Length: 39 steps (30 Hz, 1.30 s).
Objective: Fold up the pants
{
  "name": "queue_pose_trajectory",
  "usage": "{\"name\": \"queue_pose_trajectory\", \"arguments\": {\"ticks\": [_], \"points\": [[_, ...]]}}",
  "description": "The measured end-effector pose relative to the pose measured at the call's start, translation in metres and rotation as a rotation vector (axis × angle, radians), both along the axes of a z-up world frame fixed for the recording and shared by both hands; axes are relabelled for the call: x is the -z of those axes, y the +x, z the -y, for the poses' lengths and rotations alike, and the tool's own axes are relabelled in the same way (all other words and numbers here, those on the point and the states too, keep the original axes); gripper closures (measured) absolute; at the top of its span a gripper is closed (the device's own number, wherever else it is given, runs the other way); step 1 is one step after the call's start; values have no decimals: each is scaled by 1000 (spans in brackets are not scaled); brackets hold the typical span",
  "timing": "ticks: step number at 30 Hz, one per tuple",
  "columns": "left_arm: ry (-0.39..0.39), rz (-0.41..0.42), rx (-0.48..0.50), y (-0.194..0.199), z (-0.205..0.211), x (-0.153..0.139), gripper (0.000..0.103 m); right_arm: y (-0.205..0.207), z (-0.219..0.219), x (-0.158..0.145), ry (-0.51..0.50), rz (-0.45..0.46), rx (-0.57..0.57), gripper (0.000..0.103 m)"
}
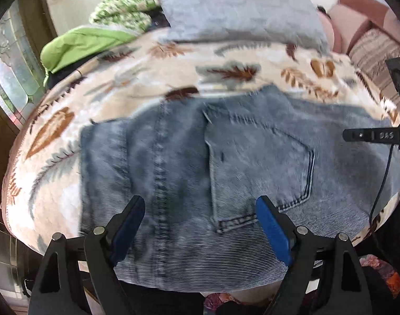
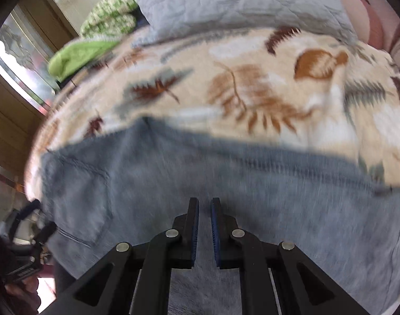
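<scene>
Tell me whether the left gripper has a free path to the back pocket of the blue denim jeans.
Probably yes: the left gripper is open right over the jeans, and nothing covers the back pocket ahead of it.

One marking is read: "DAS", in pale letters on the right gripper's black finger (image 1: 375,135). Nothing else is legible.
</scene>
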<state>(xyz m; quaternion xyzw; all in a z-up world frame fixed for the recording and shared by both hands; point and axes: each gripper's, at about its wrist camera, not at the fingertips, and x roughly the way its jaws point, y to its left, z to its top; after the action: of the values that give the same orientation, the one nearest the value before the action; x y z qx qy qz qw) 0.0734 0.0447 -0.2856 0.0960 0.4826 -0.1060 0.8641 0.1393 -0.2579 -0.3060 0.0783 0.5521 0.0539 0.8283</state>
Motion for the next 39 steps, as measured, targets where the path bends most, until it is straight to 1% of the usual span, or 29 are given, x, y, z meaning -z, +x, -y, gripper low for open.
{"name": "queue_pose_trajectory", "arguments": {"ticks": [1,2,4,6,7,8,9,11,13,14,16,17,19,21,22,23,25,27,29,30,32,33,36,37,39], "points": [[10,-23,-3,2,3,7,16,0,0,7,-11,-1,15,92],[12,-37,-12,2,4,12,14,0,2,10,-13,36,21,92],[-18,-62,-52,4,1,19,6,4,6,11,-33,85,37,92],[-35,-65,-71,0,0,21,3,10,17,12,8,92,84,92],[-32,-64,-69,0,1,23,1,12,24,12,35,95,103,93],[-24,-68,-63,-1,3,26,0,15,31,13,52,98,115,96],[-6,-69,-60,-2,6,28,0,17,36,13,58,109,123,97],[18,-58,-59,-6,9,30,0,19,47,10,38,108,158,97],[26,-80,-52,-7,10,29,0,10,66,-3,78,122,195,95],[31,-96,-50,-6,10,29,0,5,74,-11,80,149,212,91],[50,-128,-57,-1,13,25,0,-11,93,-31,44,205,234,91],[59,-125,-62,-1,15,22,0,-20,105,-41,32,220,237,91],[67,-64,-48,-5,24,9,0,-34,126,-54,38,222,236,91],[81,-1,-4,-13,40,-4,0,-46,147,-60,31,220,253,91],[84,17,24,-15,50,-8,0,-51,158,-61,30,217,269,91],[82,14,43,-15,57,-9,0,-56,168,-61,36,213,284,91],[82,-22,77,-14,71,-5,0,-62,178,-57,59,202,304,91],[111,-74,89,-12,83,8,0,-60,184,-44,78,170,312,91],[185,-153,88,-5,95,26,0,-54,185,-27,65,121,318,91],[229,-169,90,-3,100,33,0,-50,186,-18,57,103,328,91],[250,-150,98,-6,102,33,0,-43,192,3,64,70,360,92],[252,-156,96,-6,102,34,0,-43,197,7,87,95,373,92],[233,-147,88,-5,99,35,0,-37,210,7,123,126,413,92],[225,-128,87,-7,97,35,0,-34,213,10,122,128,420,96],[217,-97,89,-11,95,36,0,-33,218,13,130,139,428,97]]}}
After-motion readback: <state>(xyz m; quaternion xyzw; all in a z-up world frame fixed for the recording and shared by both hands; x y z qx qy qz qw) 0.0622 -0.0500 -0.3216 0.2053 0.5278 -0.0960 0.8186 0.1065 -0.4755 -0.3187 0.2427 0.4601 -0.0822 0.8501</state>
